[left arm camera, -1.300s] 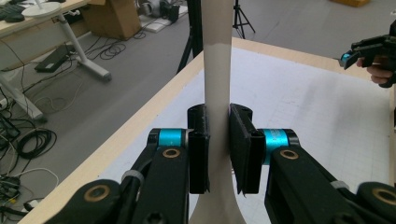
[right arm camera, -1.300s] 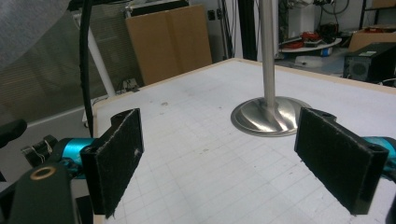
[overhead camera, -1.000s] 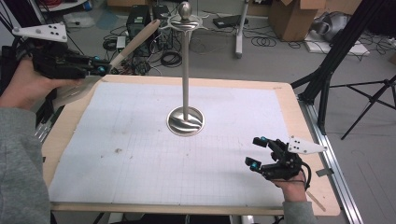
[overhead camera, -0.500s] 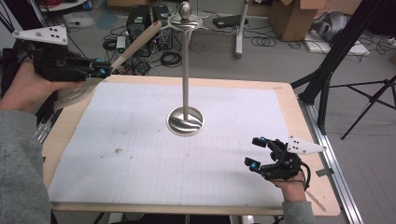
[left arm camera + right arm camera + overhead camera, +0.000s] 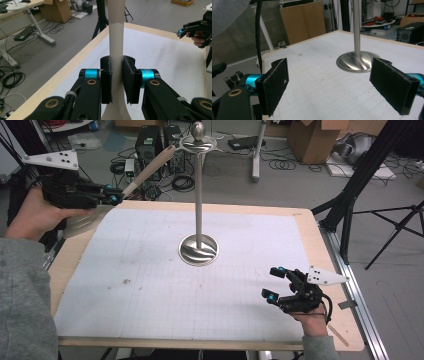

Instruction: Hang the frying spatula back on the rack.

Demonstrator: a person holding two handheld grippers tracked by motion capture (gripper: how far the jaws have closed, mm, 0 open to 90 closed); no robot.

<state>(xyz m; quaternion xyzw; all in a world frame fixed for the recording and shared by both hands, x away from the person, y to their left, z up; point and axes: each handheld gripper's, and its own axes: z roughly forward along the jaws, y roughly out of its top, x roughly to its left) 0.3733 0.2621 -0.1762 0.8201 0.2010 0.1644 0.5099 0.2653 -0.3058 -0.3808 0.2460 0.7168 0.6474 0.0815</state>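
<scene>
- The left gripper [image 5: 112,197] is clamped on the pale handle of a utensil [image 5: 148,168]. In the left gripper view, both pads press flat against the handle [image 5: 116,37], one on each side.
- The utensil is in the air above the far left corner of the worktop [image 5: 307,227]. Its grey head sits by the person's left hand [image 5: 35,215], out past the left edge. Its handle slants up towards the top of the stand [image 5: 199,195].
- The stand is upright on its round base, in the middle of the worktop and a little towards the far edge. The handle's tip is just beside the ring under the stand's knob, and I cannot tell if they touch.
- The right gripper [image 5: 274,282] rests near the near right corner, well apart from the stand. Its jaws are wide open with nothing between them, and its own view looks across at the stand's base [image 5: 358,62].
- Over the last second nothing has shifted: both hands are in the same places, the grip is unchanged and the handle's tip is no closer to the ring.
- This looks like a pause to line up the hanging move. The utensil is not yet hung, and the handle's end still has to be brought to the top of the stand.
</scene>
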